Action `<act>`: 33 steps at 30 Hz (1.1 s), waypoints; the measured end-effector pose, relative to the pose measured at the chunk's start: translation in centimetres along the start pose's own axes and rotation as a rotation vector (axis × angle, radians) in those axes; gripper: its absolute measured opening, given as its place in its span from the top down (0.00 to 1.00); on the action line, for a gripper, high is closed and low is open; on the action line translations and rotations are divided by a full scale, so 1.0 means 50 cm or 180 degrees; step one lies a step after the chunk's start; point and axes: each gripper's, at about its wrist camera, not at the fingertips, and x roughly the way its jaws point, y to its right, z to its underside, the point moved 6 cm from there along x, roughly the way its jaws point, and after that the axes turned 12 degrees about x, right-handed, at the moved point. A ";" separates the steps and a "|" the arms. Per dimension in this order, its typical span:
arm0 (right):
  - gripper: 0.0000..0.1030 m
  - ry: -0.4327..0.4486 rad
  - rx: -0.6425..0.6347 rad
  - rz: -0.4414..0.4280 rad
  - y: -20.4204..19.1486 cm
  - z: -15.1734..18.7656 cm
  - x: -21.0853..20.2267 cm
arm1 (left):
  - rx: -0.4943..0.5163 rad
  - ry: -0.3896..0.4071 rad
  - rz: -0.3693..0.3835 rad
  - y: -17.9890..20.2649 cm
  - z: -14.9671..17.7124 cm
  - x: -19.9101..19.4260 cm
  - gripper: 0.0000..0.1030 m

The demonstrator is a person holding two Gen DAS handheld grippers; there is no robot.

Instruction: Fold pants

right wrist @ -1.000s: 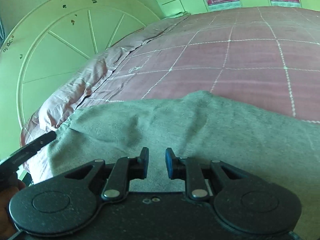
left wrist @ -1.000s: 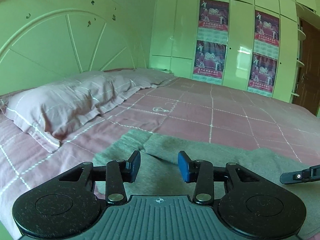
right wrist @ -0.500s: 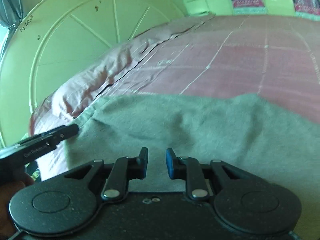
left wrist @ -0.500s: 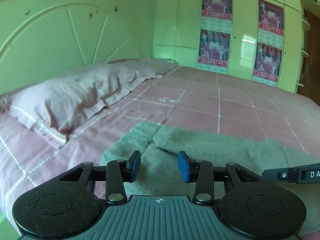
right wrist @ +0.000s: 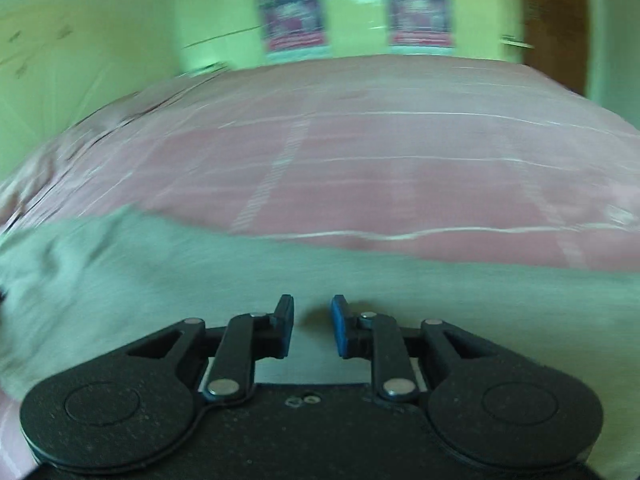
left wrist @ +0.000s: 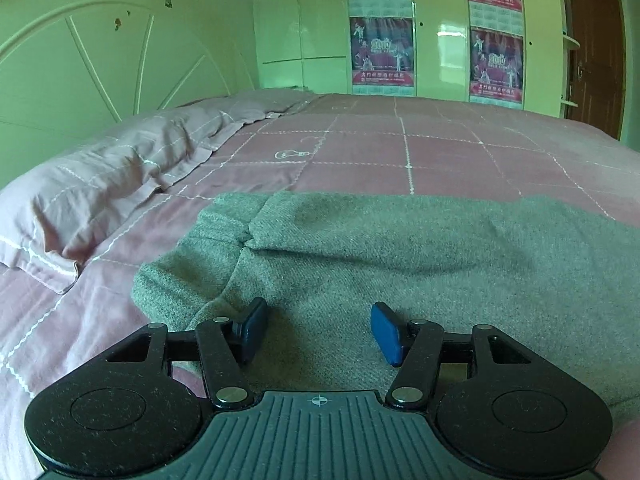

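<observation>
Grey-green pants (left wrist: 380, 256) lie spread across the pink checked bedspread (left wrist: 420, 152), with a folded flap at their left end. My left gripper (left wrist: 318, 330) is open and empty, low over the pants near their left end. In the blurred right wrist view the pants (right wrist: 200, 272) fill the lower half. My right gripper (right wrist: 312, 326) is open with a narrow gap, empty, just above the cloth.
A pink pillow (left wrist: 100, 184) lies at the left by the pale green headboard (left wrist: 100, 60). A wardrobe with posters (left wrist: 380, 52) stands beyond the bed, and a brown door (left wrist: 596, 40) is at the far right.
My left gripper moved forward and lower over the pants and opened wider. My right gripper swung to the right, blurring its view; the left gripper is no longer seen there.
</observation>
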 end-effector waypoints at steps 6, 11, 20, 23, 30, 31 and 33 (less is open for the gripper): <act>0.94 -0.0030 0.0400 0.0262 0.159 -0.042 0.031 | -0.0052 -0.0116 -0.0009 0.003 -0.016 -0.008 0.42; 0.81 0.0486 0.0887 0.0069 0.229 -0.060 -0.101 | 0.0051 -0.0055 0.0013 0.014 -0.031 -0.038 0.40; 0.87 0.0994 0.2687 -0.0088 0.541 0.085 -0.331 | 0.0013 -0.0196 0.0394 0.063 -0.005 -0.031 0.19; 0.88 0.0956 0.3072 -0.0212 0.571 0.112 -0.309 | 0.0078 -0.0201 0.0357 0.074 -0.001 -0.034 0.17; 0.84 0.0801 0.3488 -0.0211 0.582 0.127 -0.241 | 0.0053 -0.0143 0.0356 0.073 0.019 -0.060 0.17; 0.84 0.0870 0.3457 -0.0221 0.576 0.125 -0.247 | 0.0050 -0.0132 0.0361 0.071 0.022 -0.063 0.17; 0.84 0.0868 0.3408 -0.0344 0.568 0.123 -0.247 | 0.0040 -0.0118 0.0370 0.070 0.026 -0.067 0.17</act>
